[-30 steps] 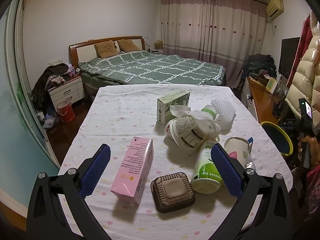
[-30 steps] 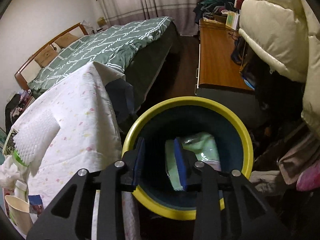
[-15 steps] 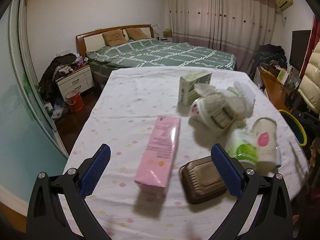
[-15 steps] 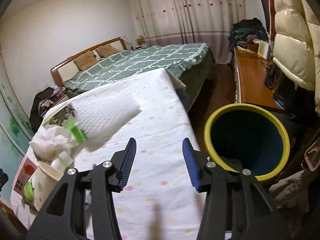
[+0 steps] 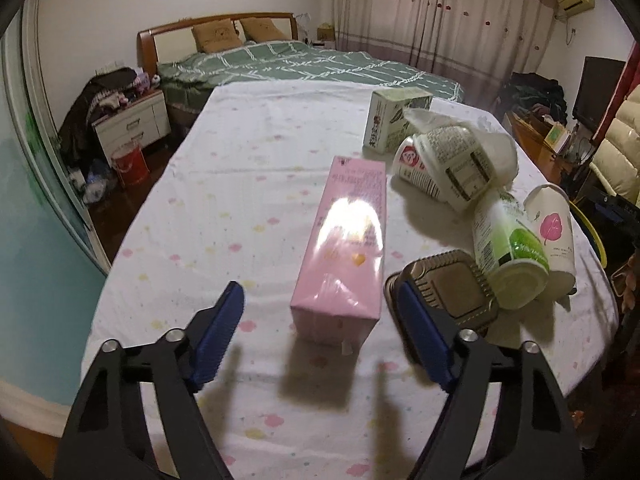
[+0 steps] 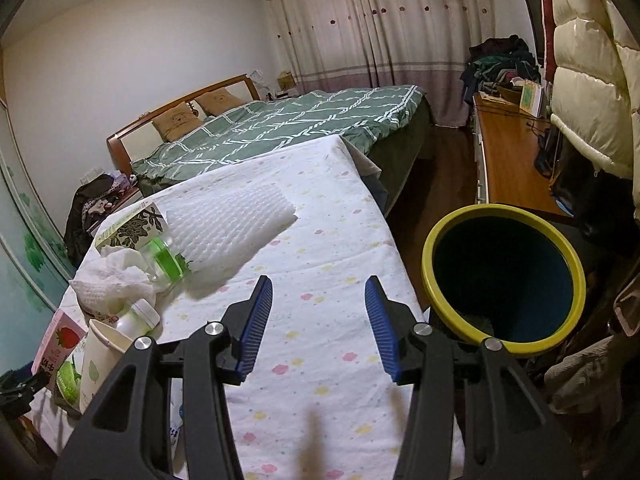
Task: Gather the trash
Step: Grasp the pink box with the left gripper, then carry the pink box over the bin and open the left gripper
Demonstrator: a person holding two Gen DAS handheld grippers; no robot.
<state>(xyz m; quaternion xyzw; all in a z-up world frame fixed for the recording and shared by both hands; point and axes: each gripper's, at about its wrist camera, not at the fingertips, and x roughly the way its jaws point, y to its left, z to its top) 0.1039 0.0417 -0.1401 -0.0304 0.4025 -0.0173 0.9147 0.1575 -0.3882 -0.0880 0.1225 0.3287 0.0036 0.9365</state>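
- Left gripper (image 5: 316, 334) hovered low over near end of the table (image 5: 248, 184), jaws apart w/ nothing between the pads; they'd just been closing in
- Pink box (image 5: 347, 240) lay lengthwise straight ahead, its near end just beyond the fingertips, roughly centred in the gap
- Brown ribbed lid-like container (image 5: 456, 284) sat just right of the box, partly behind the right pad
- Further right: green-label bottle (image 5: 508, 248) on its side, touching a paper cup (image 5: 554, 232); beyond them a white printed cup w/ crumpled tissue (image 5: 452, 160), then a green-white carton (image 5: 394, 118) at the far side
- Right gripper (image 6: 318, 324) was apart & empty too, over the table's right edge; its jaws had opened within the last sec
- Yellow-rimmed bin (image 6: 504, 272) stood on the floor just right of the table, near that gripper; contents mostly in shadow, can't tell what's inside
- Step, as I read it: left side lining up on the pink box, right side free after a drop at the bin
- Next move prob calls for pushing fwd so pads straddle the box's long sides, then squeezing; brown container crowds the right pad, so risk of nudging it
- Plenty of trash left on the table, so task looked far from done
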